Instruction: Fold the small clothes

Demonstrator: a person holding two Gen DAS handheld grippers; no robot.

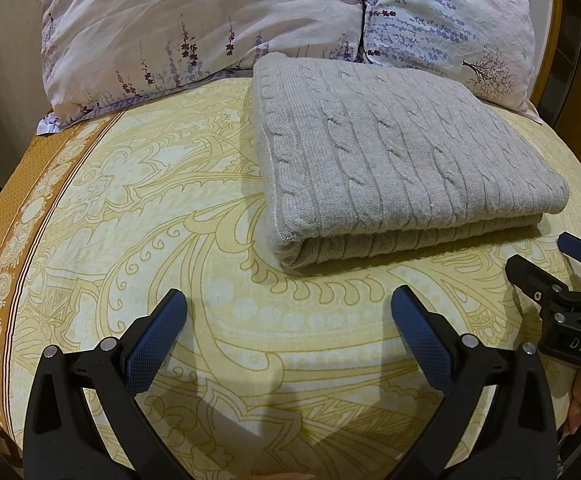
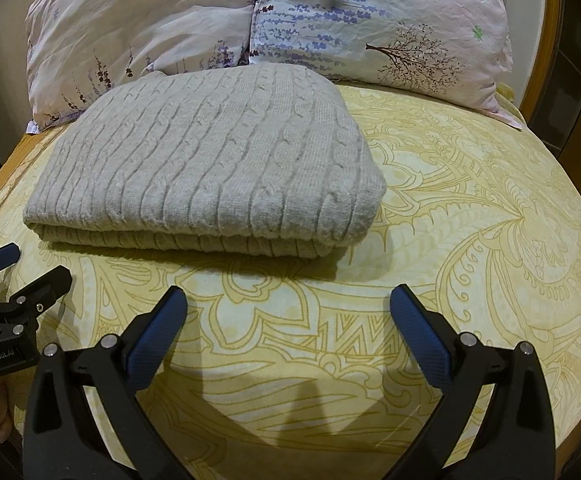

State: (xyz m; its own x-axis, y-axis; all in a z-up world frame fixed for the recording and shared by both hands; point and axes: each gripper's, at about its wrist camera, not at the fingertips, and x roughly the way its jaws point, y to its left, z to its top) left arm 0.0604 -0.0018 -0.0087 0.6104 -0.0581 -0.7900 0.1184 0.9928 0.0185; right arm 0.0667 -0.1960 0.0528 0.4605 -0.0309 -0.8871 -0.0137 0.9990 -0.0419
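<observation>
grey cable-knit sweater (image 1: 390, 152), yellow paisley bedsheet (image 1: 170, 208)

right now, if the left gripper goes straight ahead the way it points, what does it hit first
Probably the folded grey sweater: the left gripper, jaws open, hovers over the yellow bedsheet with the sweater's near fold ahead and slightly right. If angled down, it could meet the sheet first.
</observation>
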